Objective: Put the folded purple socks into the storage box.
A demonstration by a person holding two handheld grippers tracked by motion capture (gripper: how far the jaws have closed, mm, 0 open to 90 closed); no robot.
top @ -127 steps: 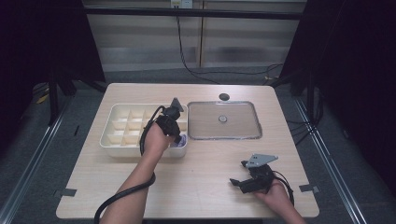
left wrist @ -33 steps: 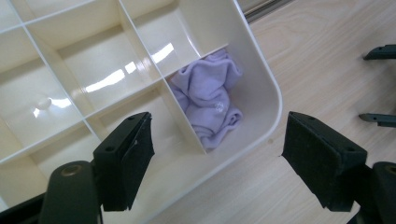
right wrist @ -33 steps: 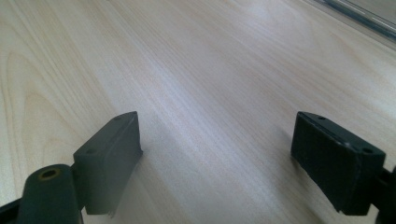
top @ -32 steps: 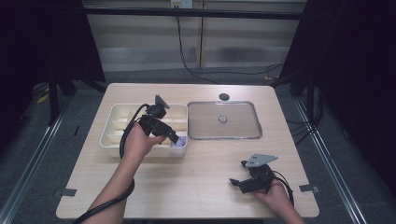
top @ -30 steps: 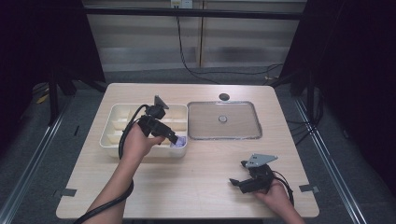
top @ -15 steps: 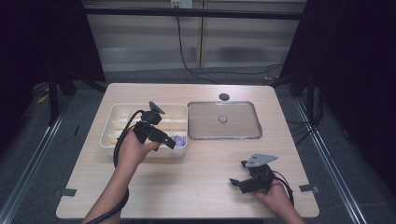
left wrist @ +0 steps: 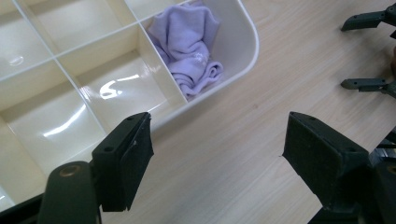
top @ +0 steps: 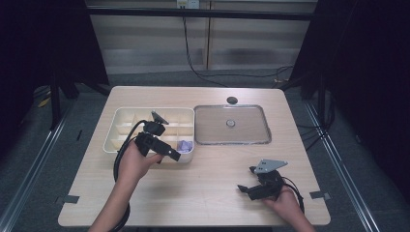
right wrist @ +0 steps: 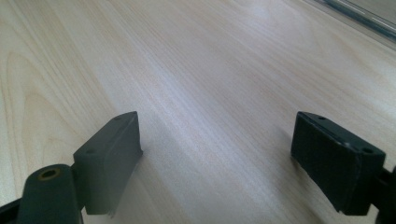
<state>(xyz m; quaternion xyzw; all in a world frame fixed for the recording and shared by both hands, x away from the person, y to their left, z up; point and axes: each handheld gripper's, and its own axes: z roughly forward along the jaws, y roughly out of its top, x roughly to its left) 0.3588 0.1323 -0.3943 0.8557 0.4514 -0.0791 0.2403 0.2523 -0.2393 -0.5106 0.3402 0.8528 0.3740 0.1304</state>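
A crumpled purple cloth (top: pixel 185 145) lies in the front right corner compartment of a cream divided tray (top: pixel 124 115). My left gripper (top: pixel 174 155) hovers over the tray's front edge, just left of the cloth, pointing right. In the left gripper view the cloth (left wrist: pixel 191 46) sits ahead of the gripper (left wrist: pixel 217 135), whose jaws stand wide apart with bare table between them. My right gripper (top: pixel 244 188) rests low near the table's front right. The right gripper view has that gripper (right wrist: pixel 217 140) open over plain wood.
A shallow metal tray (top: pixel 205 135) lies right of the cream tray, with a small round object (top: pixel 230 123) in it. A dark round disc (top: pixel 231 100) sits behind it. The metal tray's rim (right wrist: pixel 364 14) edges the right gripper view. The cream tray's other compartments look bare.
My left gripper has drawn back from the tray, leftward and toward the person, leaving the cloth in its compartment. The right gripper has stayed put.
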